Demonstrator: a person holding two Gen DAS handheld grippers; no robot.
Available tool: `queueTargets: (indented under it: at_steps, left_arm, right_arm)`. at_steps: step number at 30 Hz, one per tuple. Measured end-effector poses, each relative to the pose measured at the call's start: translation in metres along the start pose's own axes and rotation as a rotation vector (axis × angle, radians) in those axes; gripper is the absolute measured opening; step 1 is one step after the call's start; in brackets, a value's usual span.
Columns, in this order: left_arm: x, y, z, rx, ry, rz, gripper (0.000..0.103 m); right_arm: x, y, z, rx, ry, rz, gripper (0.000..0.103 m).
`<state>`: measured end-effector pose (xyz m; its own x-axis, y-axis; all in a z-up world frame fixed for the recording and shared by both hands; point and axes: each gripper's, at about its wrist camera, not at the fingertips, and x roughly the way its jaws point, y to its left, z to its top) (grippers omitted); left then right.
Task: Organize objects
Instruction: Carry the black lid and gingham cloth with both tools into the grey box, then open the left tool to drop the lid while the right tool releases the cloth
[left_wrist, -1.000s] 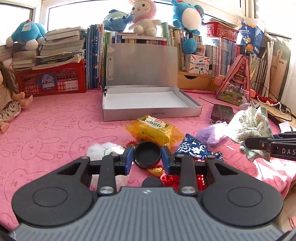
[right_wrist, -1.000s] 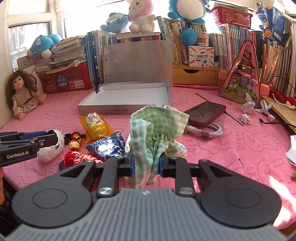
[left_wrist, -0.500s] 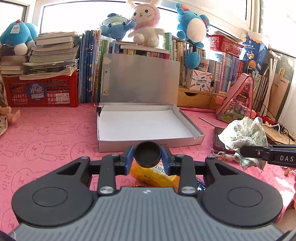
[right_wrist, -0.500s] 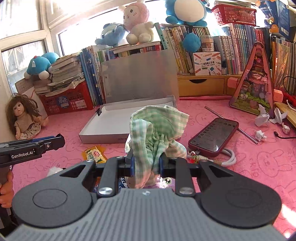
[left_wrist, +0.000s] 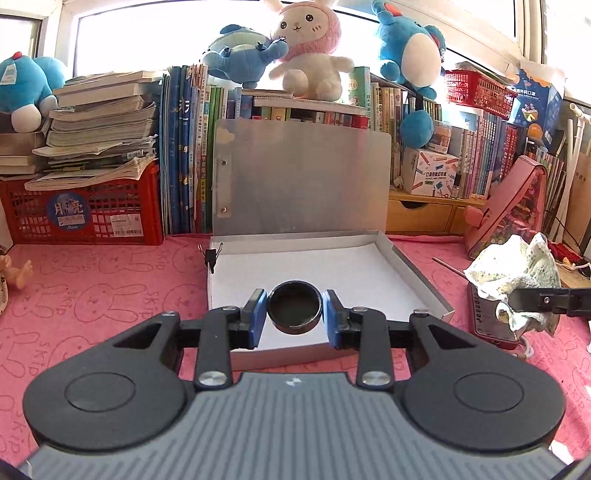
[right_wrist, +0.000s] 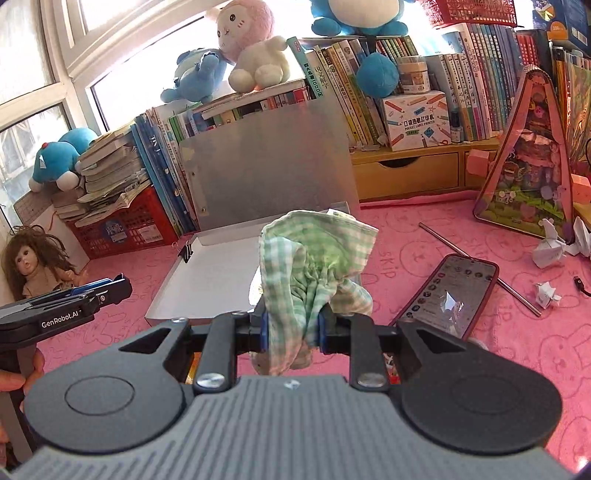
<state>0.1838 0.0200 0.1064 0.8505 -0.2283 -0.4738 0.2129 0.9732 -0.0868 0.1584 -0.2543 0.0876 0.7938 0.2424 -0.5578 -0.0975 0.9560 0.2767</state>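
L gripper (left_wrist: 294, 313) is clamped on a small black cap (left_wrist: 294, 312), blue pads on its round sides, held just over the near edge of the open white box (left_wrist: 417, 271). Cap looks rigid, light, smooth plastic; probably slips or twists if the pinch is off-centre, so grip across the full diameter as now. Should drop flat w/o damage.

R gripper (right_wrist: 291, 325) is closed on a bunched green-check cloth (right_wrist: 314, 258) (soft, floppy, no weight to speak of), held up near the box's right front corner. Cloth will sag and drape; pinching a thick wad, as here, seems safest. A loose tail hangs below the jaws and could snag the box rim. Phone (right_wrist: 448, 291) lies just beside, on the pink mat (right_wrist: 424, 229).
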Motion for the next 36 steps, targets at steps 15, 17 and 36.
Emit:
queueTargets:
  at_steps: [15, 17, 36]
  left_arm:
    - [0.119, 0.023, 0.025, -0.025, 0.099, 0.075, 0.038]
    - [0.136, 0.024, 0.024, -0.028, 0.130, 0.092, 0.038]
    - [0.195, 0.018, -0.008, 0.024, 0.274, 0.145, 0.038]
  right_arm:
    - [0.117, -0.012, 0.045, 0.052, 0.067, -0.015, 0.028]
    - [0.132, -0.011, 0.043, 0.050, 0.083, -0.031, 0.028]
    - [0.182, 0.001, 0.012, -0.035, 0.197, -0.086, 0.030]
